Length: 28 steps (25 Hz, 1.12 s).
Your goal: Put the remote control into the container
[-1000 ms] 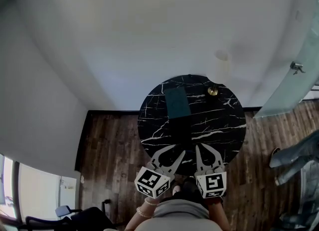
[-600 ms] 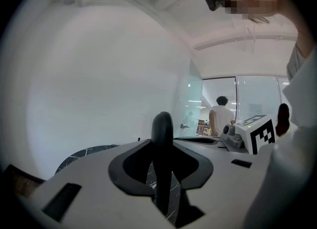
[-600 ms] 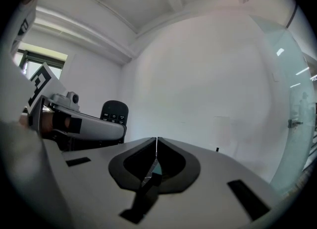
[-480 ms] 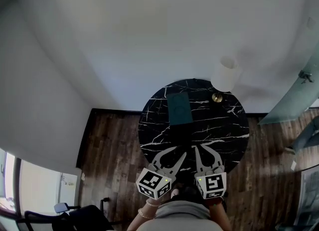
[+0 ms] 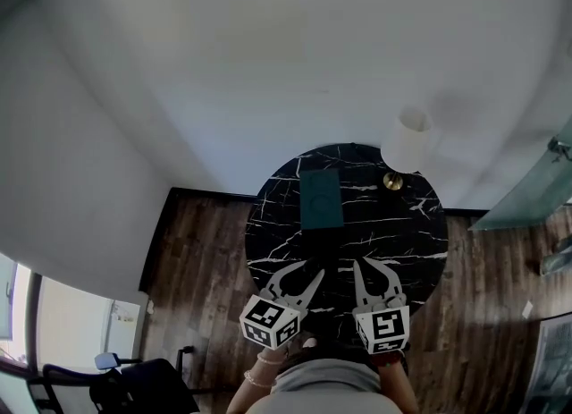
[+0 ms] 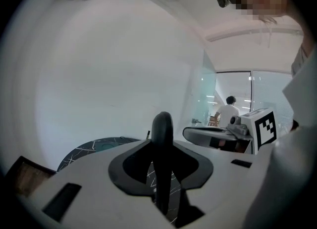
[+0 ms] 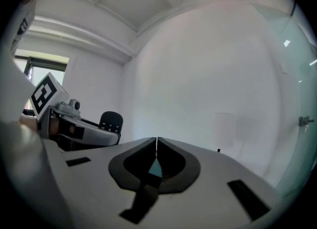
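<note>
Remote control (image 7: 110, 121) is pinched edge-on in the left gripper (image 6: 162, 129), over the near rim of the black marble table (image 5: 268, 242). Green container (image 5: 321, 199) lies ahead, path bare; best to carry level and lower flat before releasing. Right gripper (image 7: 156, 140): pressed together, empty. Lamp (image 5: 407, 141) crowds the container's right.

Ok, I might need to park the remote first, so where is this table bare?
The black marble table is bare across its near half, from the teal container to the near rim, and down its right side below the lamp. The far edge is crowded: container and lamp stand there.
</note>
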Each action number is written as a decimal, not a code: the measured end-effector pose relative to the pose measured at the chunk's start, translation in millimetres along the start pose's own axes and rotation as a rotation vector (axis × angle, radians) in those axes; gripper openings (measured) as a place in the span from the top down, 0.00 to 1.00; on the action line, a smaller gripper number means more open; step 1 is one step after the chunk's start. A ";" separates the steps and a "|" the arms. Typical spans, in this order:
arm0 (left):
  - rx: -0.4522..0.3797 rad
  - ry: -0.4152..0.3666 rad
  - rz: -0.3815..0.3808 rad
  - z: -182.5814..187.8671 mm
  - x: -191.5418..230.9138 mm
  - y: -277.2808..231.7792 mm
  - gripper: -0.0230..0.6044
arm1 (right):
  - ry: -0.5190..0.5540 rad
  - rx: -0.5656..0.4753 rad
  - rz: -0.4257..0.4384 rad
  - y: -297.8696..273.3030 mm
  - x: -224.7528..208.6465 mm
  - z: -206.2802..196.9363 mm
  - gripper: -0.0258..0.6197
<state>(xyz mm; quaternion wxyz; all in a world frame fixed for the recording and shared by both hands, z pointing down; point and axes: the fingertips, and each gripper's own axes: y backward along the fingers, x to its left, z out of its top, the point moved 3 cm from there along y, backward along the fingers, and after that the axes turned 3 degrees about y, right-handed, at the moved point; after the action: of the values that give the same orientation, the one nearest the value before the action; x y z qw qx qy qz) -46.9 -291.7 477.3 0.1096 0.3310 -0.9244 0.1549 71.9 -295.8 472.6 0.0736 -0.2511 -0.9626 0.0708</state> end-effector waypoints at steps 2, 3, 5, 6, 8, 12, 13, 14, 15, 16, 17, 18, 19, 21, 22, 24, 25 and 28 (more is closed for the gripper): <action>0.010 0.008 0.020 -4.0 4.0 -4.3 0.81 | 0.005 -0.004 0.013 -1.8 -6.4 0.1 0.94; 0.014 0.014 0.029 -5.9 5.9 -6.4 0.81 | 0.007 -0.006 0.019 -2.6 -8.7 0.5 0.94; 0.021 0.026 0.040 -9.4 10.0 -11.8 0.81 | -0.001 -0.008 0.027 -5.0 -12.6 1.4 0.94; 0.026 0.035 0.041 -11.6 12.0 -14.7 0.81 | -0.007 -0.004 0.029 -5.9 -14.7 0.2 0.94; 0.045 0.058 0.036 -17.8 16.1 -20.8 0.81 | -0.014 0.009 0.026 -6.8 -18.9 -5.3 0.94; 0.124 0.086 0.016 -36.1 31.8 -39.8 0.81 | -0.026 0.028 0.006 -10.5 -28.6 -10.5 0.94; 0.149 0.090 0.013 -41.9 36.7 -45.2 0.81 | -0.025 0.031 -0.010 -10.9 -33.5 -12.5 0.94; 0.173 0.096 0.009 -47.9 41.7 -50.4 0.81 | -0.025 0.033 -0.028 -11.2 -38.7 -14.9 0.94; 0.199 0.105 0.004 -54.3 46.8 -55.4 0.81 | -0.026 0.037 -0.045 -11.7 -43.4 -17.0 0.94; 0.225 0.118 -0.003 -61.3 52.1 -60.6 0.81 | -0.029 0.040 -0.059 -12.5 -47.2 -18.4 0.94; 0.255 0.133 -0.009 -69.2 57.3 -66.0 0.81 | -0.034 0.044 -0.071 -13.4 -50.3 -19.4 0.94; 0.287 0.145 -0.016 -78.0 62.6 -72.0 0.81 | -0.040 0.049 -0.082 -14.6 -53.0 -20.1 0.94; 0.322 0.154 -0.023 -87.2 67.9 -78.5 0.81 | -0.043 0.054 -0.093 -15.8 -55.3 -20.7 0.94; 0.386 0.173 -0.037 -105.6 78.7 -92.0 0.81 | -0.045 0.065 -0.114 -18.5 -59.3 -21.2 0.94; 0.412 0.186 -0.042 -114.5 84.5 -98.6 0.81 | -0.046 0.069 -0.124 -19.5 -61.1 -21.3 0.94; 0.457 0.224 -0.046 -131.9 97.7 -112.1 0.81 | -0.052 0.075 -0.146 -21.1 -64.7 -22.1 0.94; 0.481 0.252 -0.048 -140.5 104.4 -118.7 0.81 | -0.055 0.078 -0.157 -21.8 -66.6 -22.6 0.94; 0.553 0.330 -0.056 -165.2 119.2 -135.9 0.81 | -0.060 0.096 -0.190 -22.4 -71.6 -25.0 0.94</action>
<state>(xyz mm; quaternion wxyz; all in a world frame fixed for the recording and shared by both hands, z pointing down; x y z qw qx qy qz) -32.8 -400.8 696.0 0.1681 0.3437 -0.8077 0.4485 127.6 -348.0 493.3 0.0628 -0.1527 -0.9793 0.1168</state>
